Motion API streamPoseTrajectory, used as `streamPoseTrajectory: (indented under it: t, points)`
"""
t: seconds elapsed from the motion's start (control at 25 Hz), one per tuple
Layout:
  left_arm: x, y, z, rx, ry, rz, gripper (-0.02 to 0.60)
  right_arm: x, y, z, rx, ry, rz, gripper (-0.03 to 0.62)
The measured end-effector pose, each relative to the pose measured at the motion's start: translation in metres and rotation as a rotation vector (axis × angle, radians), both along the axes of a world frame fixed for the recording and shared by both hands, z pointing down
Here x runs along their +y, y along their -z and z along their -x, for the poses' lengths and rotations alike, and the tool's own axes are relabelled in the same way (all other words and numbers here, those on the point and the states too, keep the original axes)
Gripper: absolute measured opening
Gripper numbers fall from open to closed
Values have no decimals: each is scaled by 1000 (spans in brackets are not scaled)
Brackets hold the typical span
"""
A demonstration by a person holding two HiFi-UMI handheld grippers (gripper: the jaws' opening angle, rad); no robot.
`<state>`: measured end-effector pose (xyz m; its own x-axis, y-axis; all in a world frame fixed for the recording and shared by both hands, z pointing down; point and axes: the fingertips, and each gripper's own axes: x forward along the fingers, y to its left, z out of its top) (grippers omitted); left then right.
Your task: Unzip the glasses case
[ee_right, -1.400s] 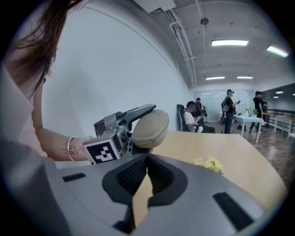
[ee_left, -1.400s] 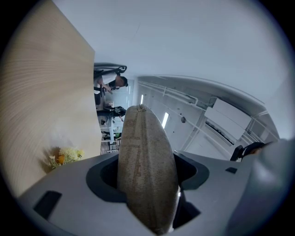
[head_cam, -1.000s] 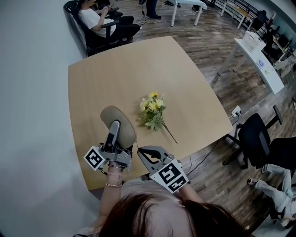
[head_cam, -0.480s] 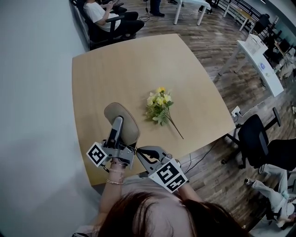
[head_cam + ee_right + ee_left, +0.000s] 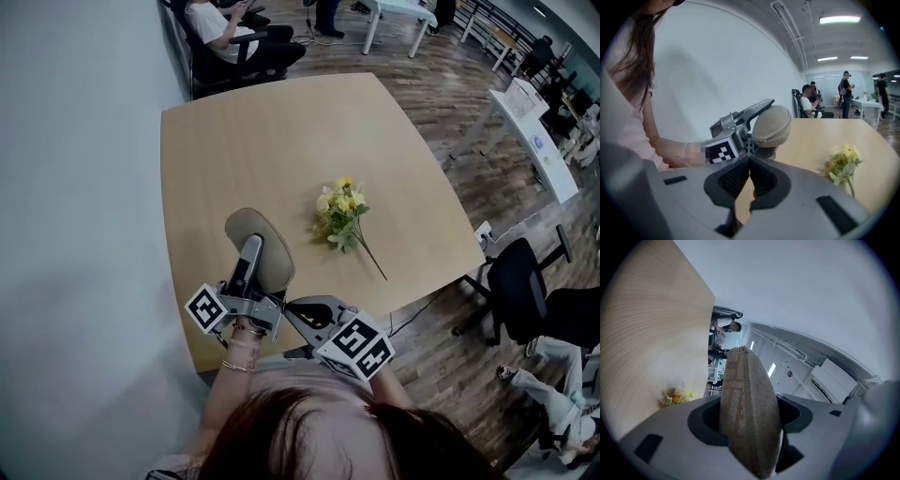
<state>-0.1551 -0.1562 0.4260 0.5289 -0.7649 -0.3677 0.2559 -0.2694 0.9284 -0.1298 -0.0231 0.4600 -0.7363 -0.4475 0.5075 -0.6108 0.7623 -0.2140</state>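
The beige oval glasses case (image 5: 242, 225) is clamped edge-up between the jaws of my left gripper (image 5: 251, 257), over the near left part of the wooden table (image 5: 281, 141). In the left gripper view the case (image 5: 749, 404) fills the gap between the jaws, its seam towards the camera. My right gripper (image 5: 292, 307) is just beside the case's near end, shut, with nothing visible between its pads. In the right gripper view its tips (image 5: 749, 162) sit right below the case (image 5: 772, 123), and a thin cord (image 5: 756, 146) runs from the case towards them. Whether it is pinched I cannot tell.
A small bunch of yellow flowers (image 5: 342, 210) lies in the middle of the table, to the right of the case. A grey wall runs along the left. People sit on chairs (image 5: 234, 37) past the far edge. An office chair (image 5: 520, 281) stands at the right.
Both grippers and the case have drifted together a little away from the flowers, towards the table's near left side. The jaws look the same.
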Motion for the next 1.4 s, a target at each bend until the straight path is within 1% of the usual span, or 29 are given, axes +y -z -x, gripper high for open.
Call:
streamPoseTrajectory:
  t: [0.16,0.32,0.4,0.52,0.6,0.72,0.76,0.88,0.92,1.04,1.16,1.28,1.4]
  points:
    - [3,5,-3,-19,-45,-24,288,6,3,5,-2,35,39,18]
    - [8,7,-10,-59,-96,-83,288,12,4,8,-48,75,99,18]
    - [10,7,-14,-83,-113,-99,288,15,3,8,-51,91,119,18]
    - [15,7,-21,-103,-140,-107,287,20,0,7,-21,131,142,18]
    - [20,8,-29,-115,-176,-121,288,24,-3,6,18,172,158,18]
    - [24,5,-39,-122,-214,-124,288,25,-11,2,83,200,139,18]
    - [23,3,-38,-107,-212,-113,288,24,-12,1,83,194,126,18]
    - [20,3,-34,-32,-183,-81,288,21,-8,-3,38,158,93,18]
    - [19,5,-33,-22,-175,-81,288,20,-7,-3,29,147,79,18]
    - [17,7,-30,-26,-158,-96,288,17,-8,-3,24,110,36,20]
    - [16,9,-24,-49,-135,-107,288,16,-6,-5,4,72,15,20]
    - [14,17,-19,-70,-108,-134,288,17,-4,-9,-11,54,21,20]
    - [12,31,-11,-75,-72,-173,288,22,-10,-15,-1,43,42,20]
